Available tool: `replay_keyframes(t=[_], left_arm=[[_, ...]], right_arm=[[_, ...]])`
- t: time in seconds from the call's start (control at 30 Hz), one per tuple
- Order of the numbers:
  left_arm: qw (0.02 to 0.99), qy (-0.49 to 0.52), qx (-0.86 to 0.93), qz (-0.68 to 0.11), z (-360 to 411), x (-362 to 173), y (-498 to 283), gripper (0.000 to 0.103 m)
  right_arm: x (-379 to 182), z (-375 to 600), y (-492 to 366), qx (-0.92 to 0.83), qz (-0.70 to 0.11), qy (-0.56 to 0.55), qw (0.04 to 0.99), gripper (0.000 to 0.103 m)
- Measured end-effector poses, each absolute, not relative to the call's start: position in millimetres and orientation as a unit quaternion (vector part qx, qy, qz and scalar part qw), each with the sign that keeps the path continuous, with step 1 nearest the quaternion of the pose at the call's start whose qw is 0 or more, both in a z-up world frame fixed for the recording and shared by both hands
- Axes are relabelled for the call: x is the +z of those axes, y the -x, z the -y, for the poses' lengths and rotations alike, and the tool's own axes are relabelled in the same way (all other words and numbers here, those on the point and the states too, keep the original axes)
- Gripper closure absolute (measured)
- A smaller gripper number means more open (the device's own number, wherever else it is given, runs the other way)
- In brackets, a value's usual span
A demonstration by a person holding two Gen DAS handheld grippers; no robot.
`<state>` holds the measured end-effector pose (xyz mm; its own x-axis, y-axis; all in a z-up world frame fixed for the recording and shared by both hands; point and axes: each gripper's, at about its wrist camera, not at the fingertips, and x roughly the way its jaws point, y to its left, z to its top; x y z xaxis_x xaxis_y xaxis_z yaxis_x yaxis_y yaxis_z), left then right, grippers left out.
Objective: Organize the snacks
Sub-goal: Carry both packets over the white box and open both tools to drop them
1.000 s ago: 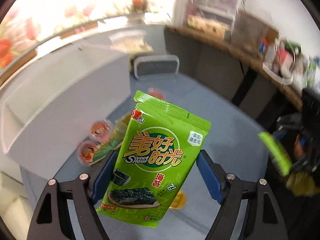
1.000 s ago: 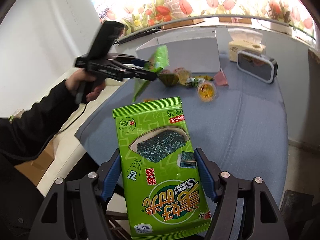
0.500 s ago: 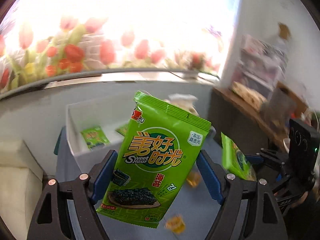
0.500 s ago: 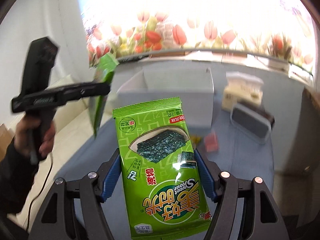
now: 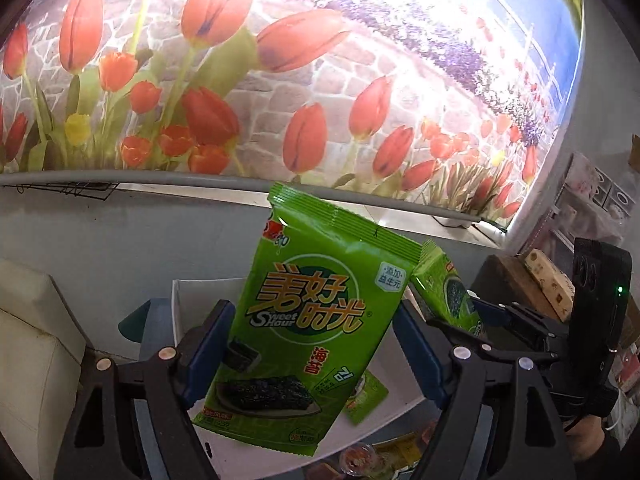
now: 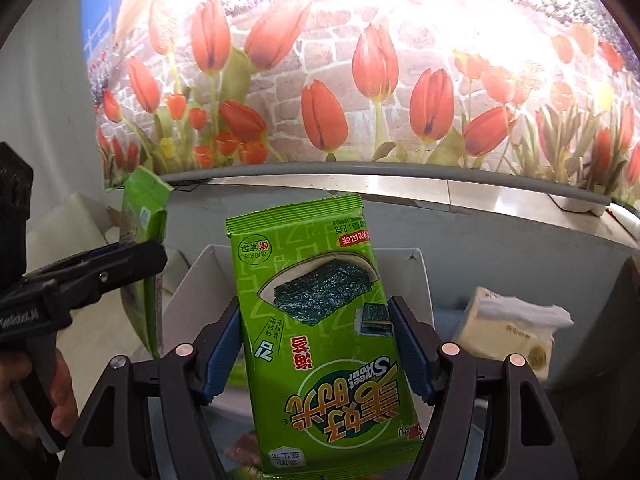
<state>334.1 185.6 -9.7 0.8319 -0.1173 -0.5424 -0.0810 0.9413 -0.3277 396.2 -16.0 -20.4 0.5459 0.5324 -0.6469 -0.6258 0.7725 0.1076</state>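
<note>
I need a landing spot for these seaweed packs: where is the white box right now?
In both wrist views the white box sits straight ahead, low centre, just behind the held seaweed packs, below the tulip mural, with the tissue pack to its right.

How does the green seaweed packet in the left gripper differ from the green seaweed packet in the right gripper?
The green seaweed packet in the left gripper shows its logo upright in its own wrist view, seaweed picture at the bottom; the green seaweed packet in the right gripper appears upside down in its view, picture at the top. The left one tilts rightward; the right one stands nearly straight. Both look like the same brand, each held over the white box.
</note>
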Motion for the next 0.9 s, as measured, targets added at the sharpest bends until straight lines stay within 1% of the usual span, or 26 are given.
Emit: replay_keyframes(t=[0.03,0.07,0.1,0.13,0.17,0.2,0.3,0.43,0.53,0.73,0.9], left_arm=[[0.941,0.173,-0.010,-0.292,-189.4,-12.5,-337.3,0.018],[0.940,0.173,-0.007,-0.294,-194.6,-16.1,-341.6,0.015],[0.940,0.171,-0.004,-0.295,-194.8,-16.9,-340.7,0.003],[0.940,0.163,0.001,-0.299,-196.7,-18.9,-342.7,0.000],[0.943,0.151,0.010,-0.296,-198.9,-21.4,-342.5,0.000],[0.944,0.144,0.013,-0.298,-201.0,-23.6,-342.9,0.000],[0.942,0.139,0.023,-0.306,-207.8,-31.4,-342.3,0.000],[0.938,0.161,0.021,-0.306,-218.6,-38.7,-335.5,0.000],[0.940,0.155,0.025,-0.304,-215.5,-37.2,-325.1,0.000],[0.950,0.134,0.011,-0.284,-190.3,-25.4,-286.6,0.000],[0.953,0.106,-0.001,-0.284,-155.7,-21.0,-238.2,0.000]], right_arm=[[-23.0,12.3,-401.7,0.329,-0.345,0.067,0.876,0.028],[-25.6,9.5,-407.0,0.329,-0.346,0.063,0.877,0.028],[-29.1,6.7,-411.9,0.331,-0.347,0.058,0.875,0.026],[-32.7,3.5,-416.5,0.332,-0.350,0.056,0.874,0.021],[-37.7,0.6,-419.4,0.330,-0.356,0.059,0.872,0.015],[-43.2,-2.8,-421.6,0.325,-0.363,0.069,0.871,0.006],[-52.1,-5.3,-423.7,0.306,-0.358,0.093,0.877,0.000],[-57.7,-0.4,-422.3,0.297,-0.372,0.093,0.875,0.000],[-53.4,7.9,-411.9,0.294,-0.364,0.099,0.879,0.000],[-47.3,37.6,-369.0,0.300,-0.360,0.088,0.879,0.000],[-55.0,69.3,-318.4,0.308,-0.358,0.079,0.878,0.000]])
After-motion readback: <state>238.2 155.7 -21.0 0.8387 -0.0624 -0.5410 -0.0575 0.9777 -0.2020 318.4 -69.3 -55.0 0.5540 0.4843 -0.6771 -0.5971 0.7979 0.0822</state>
